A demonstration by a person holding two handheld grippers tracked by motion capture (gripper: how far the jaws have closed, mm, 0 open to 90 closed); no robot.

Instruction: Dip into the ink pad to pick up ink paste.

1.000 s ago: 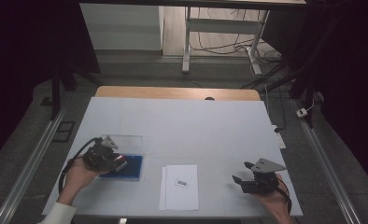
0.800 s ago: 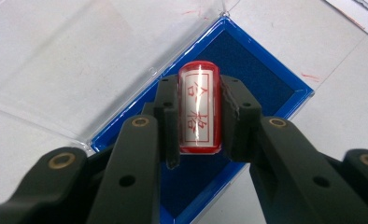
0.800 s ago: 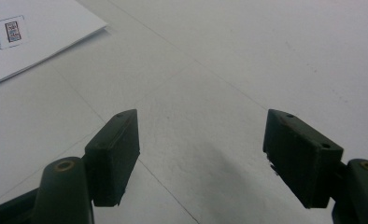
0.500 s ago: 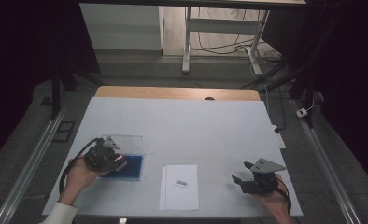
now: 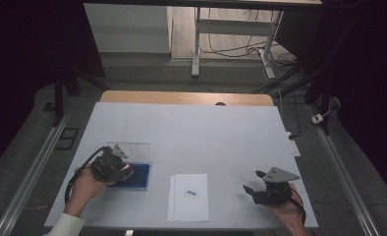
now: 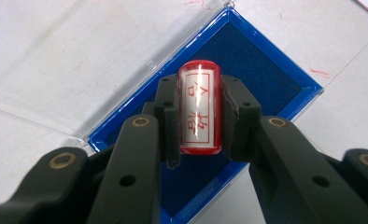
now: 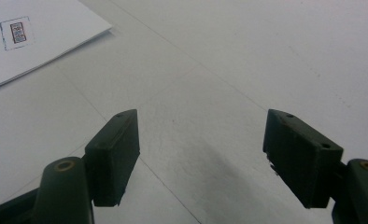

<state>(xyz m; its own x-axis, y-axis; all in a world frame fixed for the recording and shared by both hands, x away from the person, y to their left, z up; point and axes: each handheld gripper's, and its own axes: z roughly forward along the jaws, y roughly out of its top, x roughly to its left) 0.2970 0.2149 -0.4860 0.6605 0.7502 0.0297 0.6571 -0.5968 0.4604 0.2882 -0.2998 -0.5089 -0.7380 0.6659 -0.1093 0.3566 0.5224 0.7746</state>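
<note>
In the left gripper view a red cylindrical stamp [image 6: 199, 107] with a white label and red characters is clamped between the two black jaws of my left gripper [image 6: 198, 116]. Right under it lies a blue ink pad [image 6: 247, 84] in an opened clear case. From above, the left gripper [image 5: 114, 165] sits over the ink pad [image 5: 135, 177] at the table's front left. My right gripper [image 5: 253, 189] rests open at the front right, jaws wide apart over bare table, nothing between them [image 7: 201, 154]. A white paper sheet [image 5: 189, 196] with a small printed mark lies between the two hands.
The clear lid [image 5: 132, 150] of the ink pad case lies flat behind the pad. The white table top [image 5: 191, 132] stretches away towards a wooden strip at its far edge. Metal rails run along both sides of the table on the floor.
</note>
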